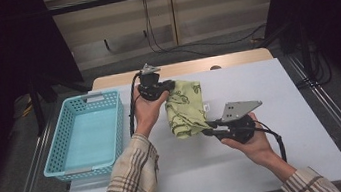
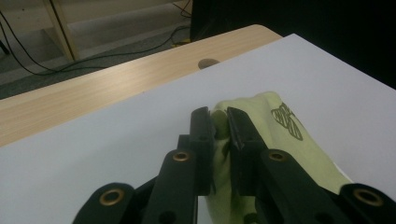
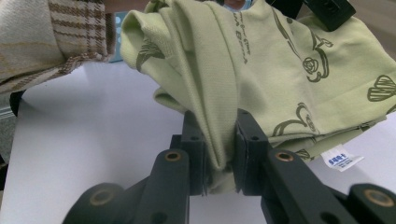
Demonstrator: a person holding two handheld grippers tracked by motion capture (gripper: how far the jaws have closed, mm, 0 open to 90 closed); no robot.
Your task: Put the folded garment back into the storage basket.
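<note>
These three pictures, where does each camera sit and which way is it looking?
High view: above the person's side, looking forward and down at the white table; both forearms, left gripper and right gripper show.
Left gripper view: rides the left gripper, looking along its jaws, shut on the green cloth.
Right gripper view: rides the right gripper, its jaws clamping the cloth; a plaid sleeve shows.
Shared: the green cloth and table.

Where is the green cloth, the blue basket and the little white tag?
green cloth (image 1: pixel 185 108), high view, on the middle of the printed fabric held between both grippers.
blue basket (image 1: pixel 56 147), high view, on its left wall.
white tag (image 3: pixel 341 160), right gripper view, on the label's face at the cloth's lower edge.
</note>
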